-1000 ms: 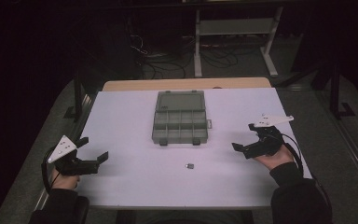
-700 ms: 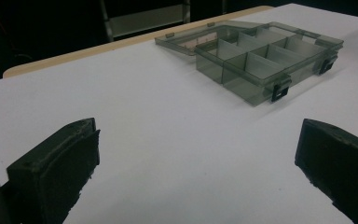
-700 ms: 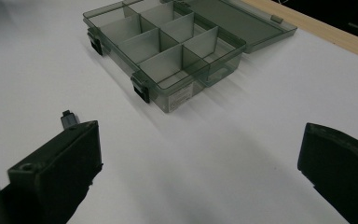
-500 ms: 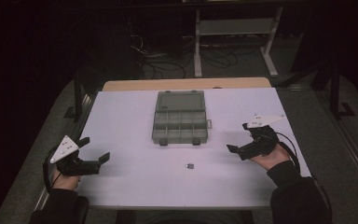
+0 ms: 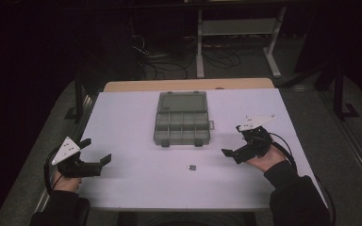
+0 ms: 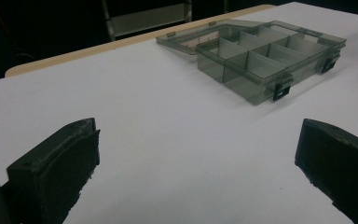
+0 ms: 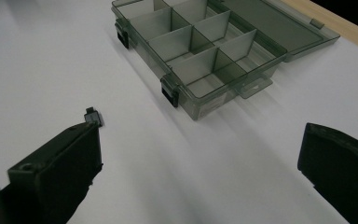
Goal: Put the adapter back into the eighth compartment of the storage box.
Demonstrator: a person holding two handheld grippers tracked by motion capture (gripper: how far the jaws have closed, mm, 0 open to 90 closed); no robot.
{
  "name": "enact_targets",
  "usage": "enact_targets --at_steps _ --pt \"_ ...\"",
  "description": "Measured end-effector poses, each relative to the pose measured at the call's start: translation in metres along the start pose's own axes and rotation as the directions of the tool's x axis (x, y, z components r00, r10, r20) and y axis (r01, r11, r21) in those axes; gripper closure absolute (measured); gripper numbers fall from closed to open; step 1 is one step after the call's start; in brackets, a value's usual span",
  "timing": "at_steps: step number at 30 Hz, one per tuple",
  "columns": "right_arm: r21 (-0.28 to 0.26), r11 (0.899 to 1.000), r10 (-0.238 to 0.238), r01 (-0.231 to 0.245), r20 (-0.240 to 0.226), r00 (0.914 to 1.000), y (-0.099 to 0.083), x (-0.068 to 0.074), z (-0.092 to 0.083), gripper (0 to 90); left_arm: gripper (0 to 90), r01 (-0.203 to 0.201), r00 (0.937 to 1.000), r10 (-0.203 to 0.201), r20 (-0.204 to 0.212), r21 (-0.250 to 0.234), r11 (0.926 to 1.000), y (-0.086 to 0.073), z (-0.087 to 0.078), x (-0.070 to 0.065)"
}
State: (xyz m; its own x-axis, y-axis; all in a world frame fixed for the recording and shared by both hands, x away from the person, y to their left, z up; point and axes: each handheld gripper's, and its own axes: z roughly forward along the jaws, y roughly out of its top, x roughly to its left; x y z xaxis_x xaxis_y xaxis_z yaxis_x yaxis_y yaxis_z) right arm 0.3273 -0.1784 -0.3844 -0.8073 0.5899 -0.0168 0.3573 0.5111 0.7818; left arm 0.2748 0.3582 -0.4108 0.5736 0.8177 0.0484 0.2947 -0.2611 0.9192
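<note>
A smoky clear compartment box (image 5: 182, 126) lies open on the white table (image 5: 132, 117), its lid flat behind it; its compartments look empty. A small dark part (image 5: 192, 167) lies on the table in front of the box. My right gripper (image 5: 232, 140) hovers open to the right of the part, jaws pointing left. In the right gripper view the part (image 7: 93, 115) sits just past the left jaw's tip, with the box (image 7: 205, 51) beyond. My left gripper (image 5: 96, 150) is open at the table's left front edge, with nothing between its jaws, and faces the box (image 6: 261, 56).
A wooden strip (image 5: 188, 84) borders the table's far edge. Behind it stand a metal frame (image 5: 235, 33) and cables on a dark floor. Bare white surface lies between the left gripper and the box.
My right gripper has moved left and forward toward the small part. The left gripper has barely shifted. Box and part have stayed put.
</note>
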Motion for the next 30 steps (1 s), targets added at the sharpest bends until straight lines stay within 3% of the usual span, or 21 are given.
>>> enact_targets --at_steps 30 --pt "0.080 0.994 -0.067 0.073 -0.075 0.9950 0.027 0.015 0.019 0.0 0.0 0.003 1.0000 -0.003 -0.006 0.003 1.0000 -0.001 0.000 0.000"
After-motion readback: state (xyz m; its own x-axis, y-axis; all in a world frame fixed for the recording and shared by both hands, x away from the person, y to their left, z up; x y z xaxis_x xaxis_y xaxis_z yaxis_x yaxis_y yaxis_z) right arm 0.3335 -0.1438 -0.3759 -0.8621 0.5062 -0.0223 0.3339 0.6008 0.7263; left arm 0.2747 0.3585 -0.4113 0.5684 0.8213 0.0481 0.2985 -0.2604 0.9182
